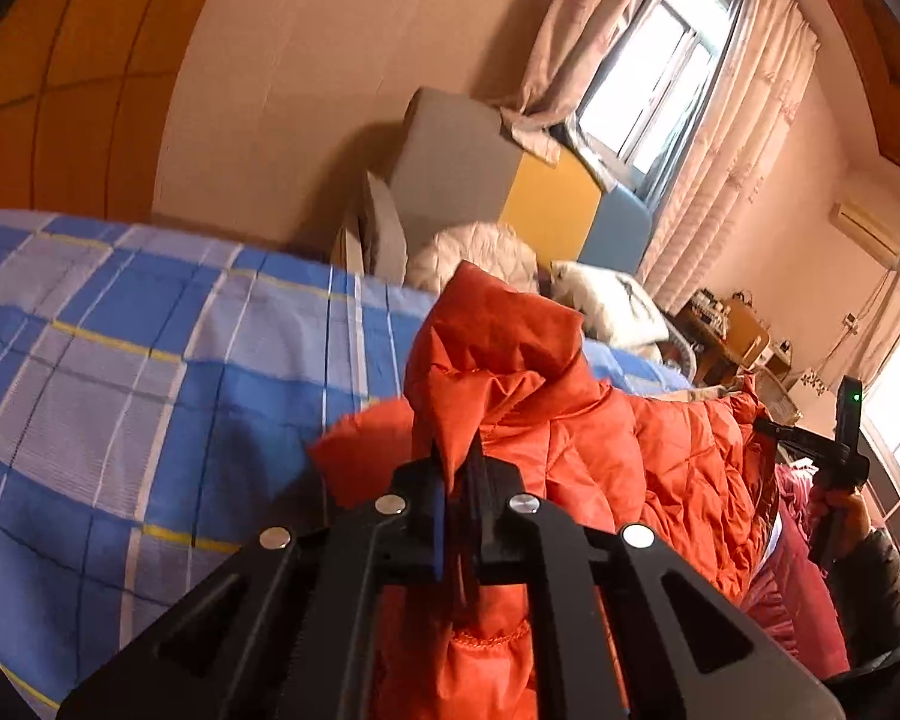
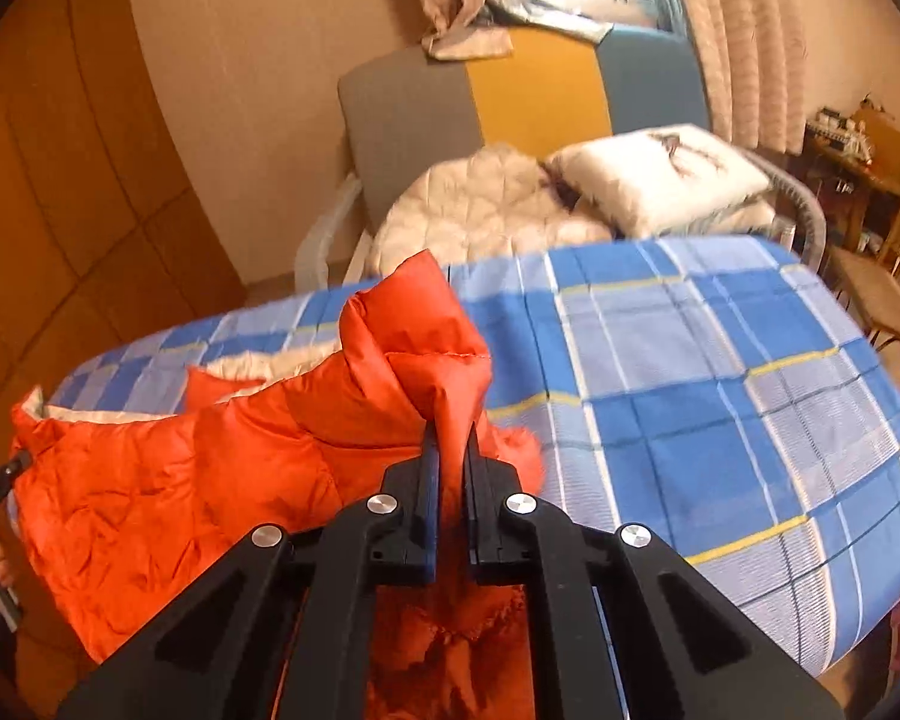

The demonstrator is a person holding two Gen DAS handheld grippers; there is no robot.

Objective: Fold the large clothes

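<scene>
An orange quilted down jacket (image 1: 660, 456) hangs stretched between my two grippers, lifted at the near edge of the bed. My left gripper (image 1: 453, 468) is shut on a pinch of its fabric. My right gripper (image 2: 450, 456) is shut on another pinch of the jacket (image 2: 198, 480). The right gripper also shows in the left wrist view (image 1: 834, 456), held in a hand at the jacket's far end. The tip of the left gripper shows at the left edge of the right wrist view (image 2: 0, 480). The jacket's pale lining (image 2: 258, 366) shows along its upper edge.
A bed with a blue plaid sheet (image 1: 150, 372) (image 2: 720, 420) lies under and beyond the jacket. A white quilt (image 2: 486, 210) and a pillow (image 2: 660, 174) lie at the headboard (image 2: 534, 96). A chair (image 2: 882, 288) and cluttered desk (image 2: 852, 144) stand to the right. Curtains and a window are behind.
</scene>
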